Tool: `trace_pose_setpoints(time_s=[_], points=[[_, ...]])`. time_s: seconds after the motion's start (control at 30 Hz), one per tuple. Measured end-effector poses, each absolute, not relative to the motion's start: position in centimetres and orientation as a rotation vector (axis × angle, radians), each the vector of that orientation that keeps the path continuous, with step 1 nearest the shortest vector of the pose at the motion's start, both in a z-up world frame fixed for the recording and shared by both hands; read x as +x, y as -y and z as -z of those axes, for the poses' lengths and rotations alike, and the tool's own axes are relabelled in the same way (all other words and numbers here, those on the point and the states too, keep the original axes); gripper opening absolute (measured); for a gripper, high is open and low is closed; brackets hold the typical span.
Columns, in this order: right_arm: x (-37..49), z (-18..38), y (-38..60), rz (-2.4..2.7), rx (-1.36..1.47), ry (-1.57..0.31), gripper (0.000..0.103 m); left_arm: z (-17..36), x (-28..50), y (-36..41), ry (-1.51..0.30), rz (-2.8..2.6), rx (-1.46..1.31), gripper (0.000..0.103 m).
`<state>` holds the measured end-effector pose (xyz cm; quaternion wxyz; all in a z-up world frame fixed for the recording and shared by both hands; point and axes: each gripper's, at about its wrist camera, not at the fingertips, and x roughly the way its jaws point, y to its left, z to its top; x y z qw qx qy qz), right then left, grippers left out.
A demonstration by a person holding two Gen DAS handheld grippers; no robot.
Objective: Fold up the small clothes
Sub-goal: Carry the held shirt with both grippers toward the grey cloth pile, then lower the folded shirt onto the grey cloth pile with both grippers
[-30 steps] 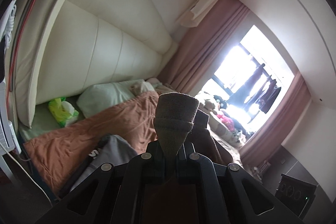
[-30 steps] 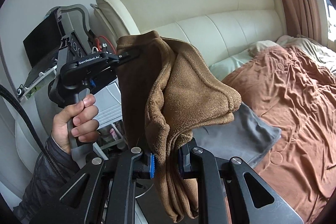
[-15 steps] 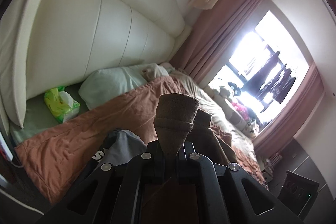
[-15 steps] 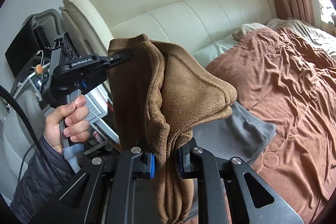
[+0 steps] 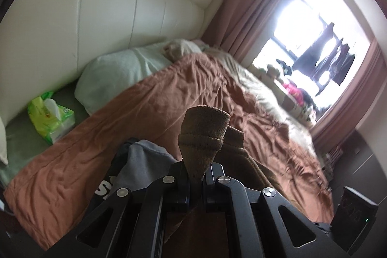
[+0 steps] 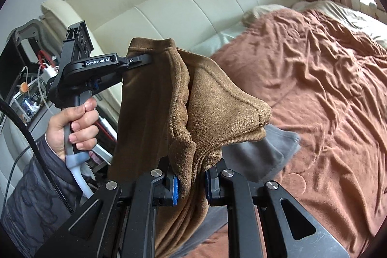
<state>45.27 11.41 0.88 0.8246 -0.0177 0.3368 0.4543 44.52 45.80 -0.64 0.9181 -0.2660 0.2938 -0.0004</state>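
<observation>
Both tongs are clamped on one brown fleece garment (image 6: pixel 212 113), held up above the bed's rust-brown blanket (image 6: pixel 326 88): the right tongs (image 6: pixel 191 183) pinch a bunched fold, the left tongs (image 5: pixel 196 175) a rolled edge. Below lies a grey garment (image 5: pixel 142 158).
</observation>
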Motion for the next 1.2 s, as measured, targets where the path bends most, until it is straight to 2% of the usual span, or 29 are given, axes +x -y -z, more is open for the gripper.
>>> trace_pose_setpoints(time_s=[0.43, 0.57, 0.63, 0.67, 0.73, 0.83, 0.9, 1.07, 1.1, 1.17, 1.2], points=[[53.2, 5.9, -11.8, -0.935, 0.022, -0.807, 0.013, 7.6, 52.3, -45.6, -0.804, -0.025, -0.422, 0.006], [55.7, 8.4, -12.3, -0.934, 0.039, -0.86, 0.017, 10.1, 54.0, -45.9, -0.888, -0.077, -0.396, 0.011], [56.9, 9.7, -12.4, -0.943, 0.077, -0.922, 0.019, 11.2, 54.6, -45.8, -0.934, -0.101, -0.373, 0.017], [57.4, 10.3, -12.4, -0.957, 0.105, -0.952, 0.023, 11.6, 54.7, -45.8, -0.944, -0.117, -0.359, 0.02], [58.5, 10.9, -12.1, -1.008, 0.173, -0.985, 0.029, 11.6, 54.5, -46.1, -0.942, -0.149, -0.346, 0.035], [59.6, 11.0, -11.7, -1.059, 0.254, -0.997, 0.043, 11.0, 54.1, -47.0, -0.919, -0.184, -0.34, 0.048], [60.6, 11.2, -11.5, -1.081, 0.305, -1.009, 0.047, 10.7, 53.6, -47.7, -0.906, -0.202, -0.352, 0.049], [61.8, 11.8, -10.9, -1.05, 0.336, -0.982, 0.045, 10.3, 52.5, -47.9, -0.9, -0.202, -0.342, 0.049], [61.8, 11.8, -10.9, -1.036, 0.316, -0.976, 0.033, 10.2, 52.4, -47.8, -0.906, -0.202, -0.329, 0.049], [61.6, 11.8, -11.3, -0.999, 0.247, -0.962, 0.016, 10.0, 51.8, -47.4, -0.911, -0.194, -0.293, 0.048], [61.6, 11.7, -11.4, -0.97, 0.203, -0.943, 0.015, 10.0, 51.6, -47.1, -0.915, -0.188, -0.281, 0.048]])
